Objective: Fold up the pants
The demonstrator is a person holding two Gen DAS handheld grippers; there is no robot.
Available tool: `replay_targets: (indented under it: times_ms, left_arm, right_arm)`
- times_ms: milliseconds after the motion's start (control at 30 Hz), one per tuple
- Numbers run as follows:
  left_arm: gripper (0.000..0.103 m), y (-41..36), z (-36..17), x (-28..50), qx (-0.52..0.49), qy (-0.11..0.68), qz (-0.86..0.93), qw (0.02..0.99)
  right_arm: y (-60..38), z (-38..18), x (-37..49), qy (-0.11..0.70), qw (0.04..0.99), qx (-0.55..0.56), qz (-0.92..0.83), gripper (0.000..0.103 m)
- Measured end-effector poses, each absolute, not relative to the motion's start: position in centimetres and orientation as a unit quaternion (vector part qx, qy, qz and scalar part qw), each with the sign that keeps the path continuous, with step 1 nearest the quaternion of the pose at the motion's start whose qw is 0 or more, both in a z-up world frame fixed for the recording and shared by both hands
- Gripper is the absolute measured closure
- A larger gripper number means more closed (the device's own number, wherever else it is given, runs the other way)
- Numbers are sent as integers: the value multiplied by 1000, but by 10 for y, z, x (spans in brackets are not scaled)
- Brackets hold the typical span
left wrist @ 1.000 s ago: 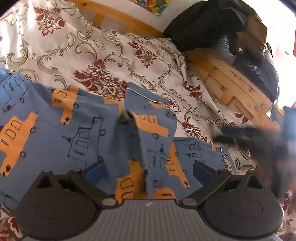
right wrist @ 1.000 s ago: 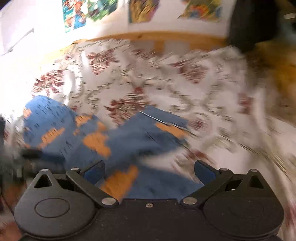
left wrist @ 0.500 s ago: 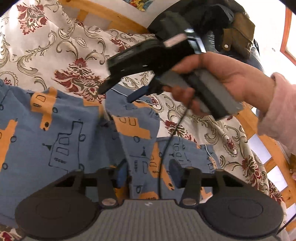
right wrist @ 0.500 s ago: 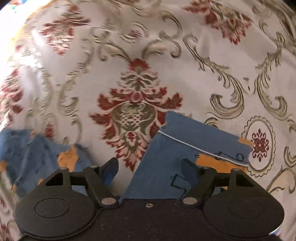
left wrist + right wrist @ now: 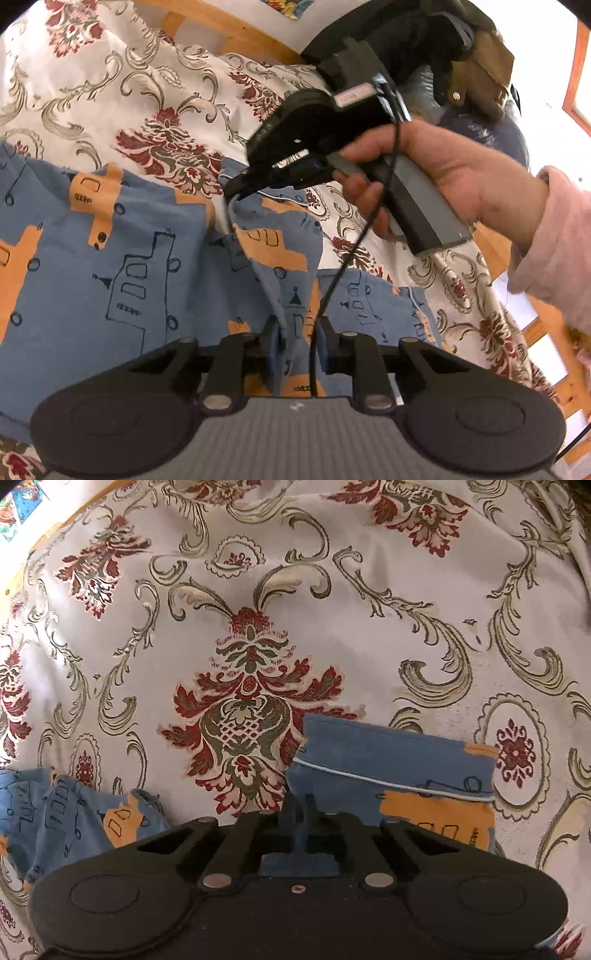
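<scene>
on the floral bedspread (image 5: 369, 635), right gripper (image 5: 301, 808) pinches the pajama pants (image 5: 129, 266) cuff, left gripper (image 5: 297, 345) seemingly clamps a fold.

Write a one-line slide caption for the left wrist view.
Left claw pinches a fold of blue printed pants on a floral bedspread, while the right claw grips the cuff.

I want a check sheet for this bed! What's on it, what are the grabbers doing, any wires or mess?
Surface: flowered bedspread, wrinkled.
Job's things: blue pants with orange print, spread out, one leg folded over.
Clutter: dark bags at the far corner of the bed.
Grippers: left hand-held gripper shut on a pants fold; right hand-held gripper shut on the pants cuff.
Cables: black cable hanging over the pants.
Surroundings: wooden bed frame; pink sleeve.
</scene>
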State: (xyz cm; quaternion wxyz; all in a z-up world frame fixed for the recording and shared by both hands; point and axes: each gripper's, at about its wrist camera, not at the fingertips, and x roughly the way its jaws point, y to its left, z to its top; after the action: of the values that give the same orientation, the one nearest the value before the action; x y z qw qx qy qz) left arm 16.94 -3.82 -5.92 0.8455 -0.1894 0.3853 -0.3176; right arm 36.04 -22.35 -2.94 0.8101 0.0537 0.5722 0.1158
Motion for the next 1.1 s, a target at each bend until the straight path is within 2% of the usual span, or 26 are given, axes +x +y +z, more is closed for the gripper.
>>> replay_targets:
  times_ms: [200, 267, 300, 400, 533, 667, 767, 933, 1100]
  left_arm:
    - [78, -34, -64, 173, -198, 391, -305, 846]
    - [89, -36, -65, 174, -194, 394, -298, 847]
    - [98, -37, -65, 175, -189, 396, -296, 848]
    - [101, -43, -60, 171, -165, 387, -292, 859]
    - [102, -50, -50, 164, -137, 370, -302, 867]
    - [102, -63, -38, 152, -81, 346, -326, 876]
    - [102, -76, -31, 141, -29, 332, -344, 878]
    - [102, -98, -34, 123, 64, 325, -376, 865]
    - [102, -115, -53, 114, 129, 337, -383, 850]
  right_arm:
    - [-236, -25, 356, 561, 816, 72, 120, 103]
    - [-241, -22, 355, 555, 818, 84, 124, 103]
    - [-242, -21, 354, 551, 820, 88, 126, 103]
    - [-250, -11, 344, 524, 834, 104, 138, 103]
    - [-276, 18, 311, 454, 868, 132, 153, 103]
    - [-321, 56, 242, 346, 915, 154, 139, 103]
    - [-363, 63, 175, 297, 932, 194, 81, 103]
    - [-410, 23, 76, 287, 911, 293, -40, 103]
    - [-418, -41, 33, 324, 868, 359, -111, 103]
